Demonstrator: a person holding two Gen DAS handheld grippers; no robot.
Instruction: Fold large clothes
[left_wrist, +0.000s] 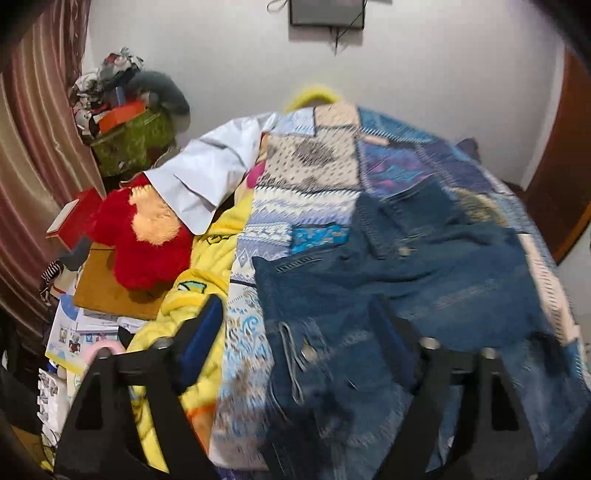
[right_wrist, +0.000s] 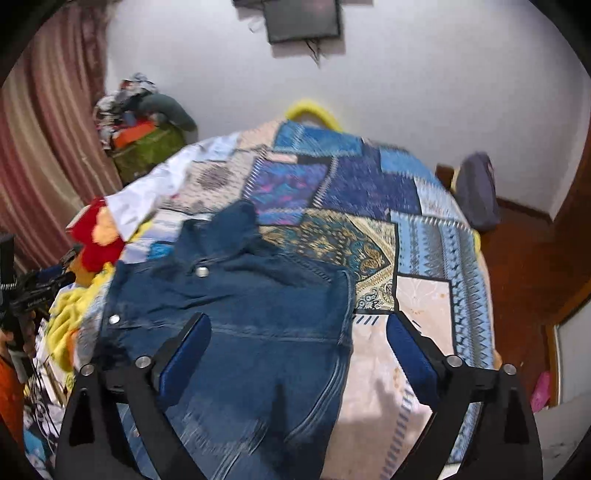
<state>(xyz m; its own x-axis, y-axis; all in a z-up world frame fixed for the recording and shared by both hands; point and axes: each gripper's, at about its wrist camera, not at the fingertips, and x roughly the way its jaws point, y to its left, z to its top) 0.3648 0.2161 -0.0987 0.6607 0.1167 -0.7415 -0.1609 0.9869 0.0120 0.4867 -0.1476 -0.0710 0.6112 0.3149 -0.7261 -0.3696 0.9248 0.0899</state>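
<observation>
Both the left gripper (left_wrist: 295, 354) and right gripper (right_wrist: 295, 347) hung open, empty, above the denim jacket (right_wrist: 236, 295); a fold seemed just released, and the next one needed a fresh grasp on its hem.

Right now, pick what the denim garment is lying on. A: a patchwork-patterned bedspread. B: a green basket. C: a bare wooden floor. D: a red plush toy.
A: in the right wrist view the denim garment lies spread on the patchwork bedspread, whose blue and cream panels show around its far and right-hand edges.
</observation>
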